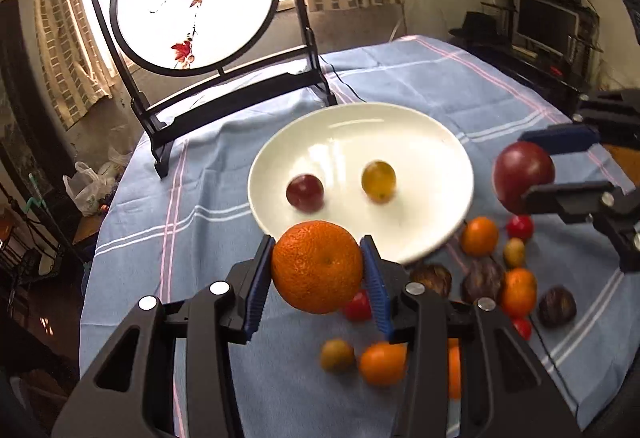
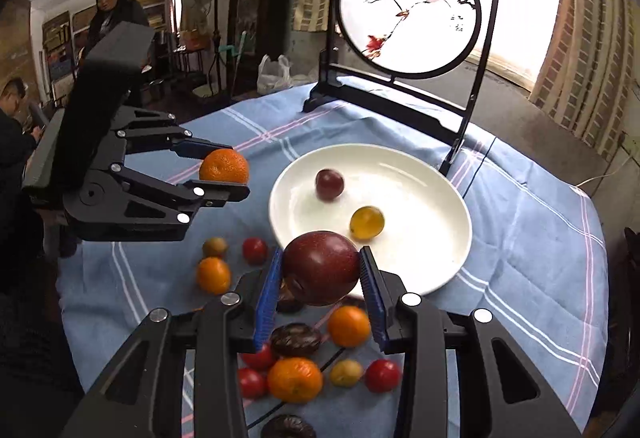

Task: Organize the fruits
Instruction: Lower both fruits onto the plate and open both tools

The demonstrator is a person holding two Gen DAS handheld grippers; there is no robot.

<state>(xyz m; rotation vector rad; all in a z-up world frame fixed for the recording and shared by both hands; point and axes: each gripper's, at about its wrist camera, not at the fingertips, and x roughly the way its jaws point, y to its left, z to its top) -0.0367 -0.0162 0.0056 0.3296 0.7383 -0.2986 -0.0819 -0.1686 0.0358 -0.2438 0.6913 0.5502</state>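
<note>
Blue tablecloth [image 1: 208,198] below, orange [image 1: 318,266] seemingly pinched between left fingers [image 1: 256,282].

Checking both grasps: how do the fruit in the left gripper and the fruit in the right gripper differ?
Colour: the orange in the left gripper is bright orange; the dark red fruit in the right gripper is deep maroon. Skin: the orange is dimpled, the dark red fruit smooth and glossy. Both are round, clamped between blue pads, near the white plate.
</note>
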